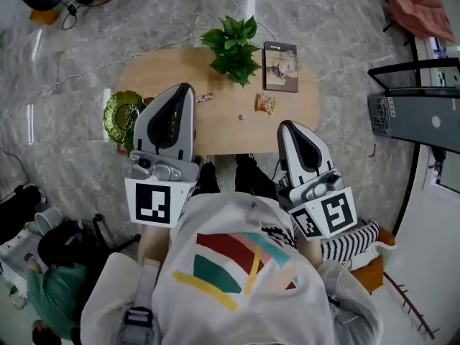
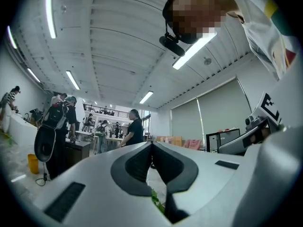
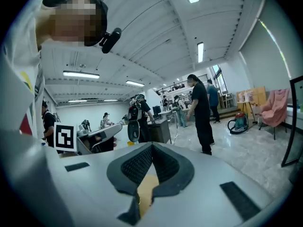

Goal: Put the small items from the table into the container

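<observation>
On the oval wooden table [image 1: 158, 67] lie three small items: a wrapped candy [image 1: 205, 98], an orange snack packet [image 1: 265, 103] and a tiny pale round piece [image 1: 243, 117]. At the table's left end stands a green glass dish [image 1: 117, 111], partly hidden behind my left gripper [image 1: 185, 87]. That gripper hovers over the left part of the table, its jaws shut and empty, tips just left of the candy. My right gripper [image 1: 286, 124] hangs over the near right edge, shut and empty, a little below the snack packet. In both gripper views the jaws meet at their tips [image 2: 151, 144] [image 3: 151, 145].
A potted green plant [image 1: 233, 47] stands at the table's far middle, with a dark book [image 1: 280, 66] to its right. A black wire rack [image 1: 417, 106] stands on the right. Several people stand about the room behind the table.
</observation>
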A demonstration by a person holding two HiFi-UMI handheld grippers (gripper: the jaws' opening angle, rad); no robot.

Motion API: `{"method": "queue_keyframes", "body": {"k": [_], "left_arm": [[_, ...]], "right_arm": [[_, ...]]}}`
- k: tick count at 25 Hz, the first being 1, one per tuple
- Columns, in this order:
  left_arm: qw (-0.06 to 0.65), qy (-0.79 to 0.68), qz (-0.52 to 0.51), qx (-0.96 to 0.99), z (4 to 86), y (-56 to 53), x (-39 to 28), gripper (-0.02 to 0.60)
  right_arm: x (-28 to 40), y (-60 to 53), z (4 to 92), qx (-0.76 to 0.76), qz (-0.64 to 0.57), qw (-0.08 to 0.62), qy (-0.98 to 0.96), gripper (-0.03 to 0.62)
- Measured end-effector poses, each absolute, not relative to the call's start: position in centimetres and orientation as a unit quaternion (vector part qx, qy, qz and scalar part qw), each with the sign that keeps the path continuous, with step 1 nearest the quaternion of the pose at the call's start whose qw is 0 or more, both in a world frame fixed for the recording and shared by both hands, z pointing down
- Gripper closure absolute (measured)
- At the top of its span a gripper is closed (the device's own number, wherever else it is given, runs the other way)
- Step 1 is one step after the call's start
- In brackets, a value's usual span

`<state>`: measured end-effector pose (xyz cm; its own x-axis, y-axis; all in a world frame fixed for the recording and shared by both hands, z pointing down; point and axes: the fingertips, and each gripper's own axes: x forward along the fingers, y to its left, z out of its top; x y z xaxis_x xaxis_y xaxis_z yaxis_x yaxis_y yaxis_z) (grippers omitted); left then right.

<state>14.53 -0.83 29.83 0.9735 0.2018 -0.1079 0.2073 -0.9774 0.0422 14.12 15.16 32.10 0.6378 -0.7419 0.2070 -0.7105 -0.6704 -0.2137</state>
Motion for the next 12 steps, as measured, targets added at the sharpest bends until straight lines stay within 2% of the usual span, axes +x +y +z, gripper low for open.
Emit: {"method": "queue_keyframes", "body": {"k": [4,9,10,11,12], "left_arm": [[0.016,0.082,-0.045,0.996,30.2,-0.2,16.2,0.574],[0.010,0.072,-0.032,0.997,31.5,0.6,17.0,0.574],[0.008,0.070,-0.028,0.997,31.9,0.7,17.1,0.574],[0.010,0.067,-0.023,0.997,32.3,0.7,17.3,0.574],[0.013,0.063,-0.018,0.998,32.9,0.7,17.4,0.574]], "right_arm": [[17.1,16.1,32.7,-0.898,-0.142,0.059,0.412,0.582],[19.7,15.9,33.8,-0.872,-0.140,0.102,0.457,0.574],[20.4,15.8,34.4,-0.872,-0.138,0.101,0.459,0.502],[21.1,15.5,35.4,-0.872,-0.143,0.095,0.459,0.357],[21.7,15.3,36.8,-0.870,-0.157,0.084,0.460,0.339]]}}
